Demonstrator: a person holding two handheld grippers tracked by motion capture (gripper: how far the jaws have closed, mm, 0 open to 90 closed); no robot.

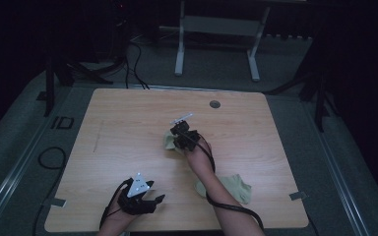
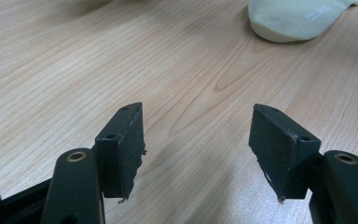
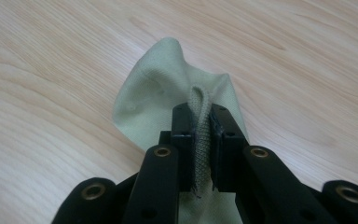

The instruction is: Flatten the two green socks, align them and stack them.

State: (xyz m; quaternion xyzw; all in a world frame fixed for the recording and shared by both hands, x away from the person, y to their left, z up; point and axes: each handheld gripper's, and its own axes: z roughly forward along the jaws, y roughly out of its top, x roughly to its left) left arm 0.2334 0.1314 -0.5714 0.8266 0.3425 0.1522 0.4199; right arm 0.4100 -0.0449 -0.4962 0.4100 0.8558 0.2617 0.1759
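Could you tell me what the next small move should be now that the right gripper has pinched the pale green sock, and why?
Probably carry it toward the second sock near the table's front edge. The right gripper is shut on the cuff of the pale green sock, whose body still sags onto the wood, while the left gripper waits open, holding nothing.

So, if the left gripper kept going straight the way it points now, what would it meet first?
Probably bare wood. The left gripper has open, empty jaws angled low over the light wooden table. The pale green fabric sock lies farther ahead and off to the right of that line, though depth is hard to judge.
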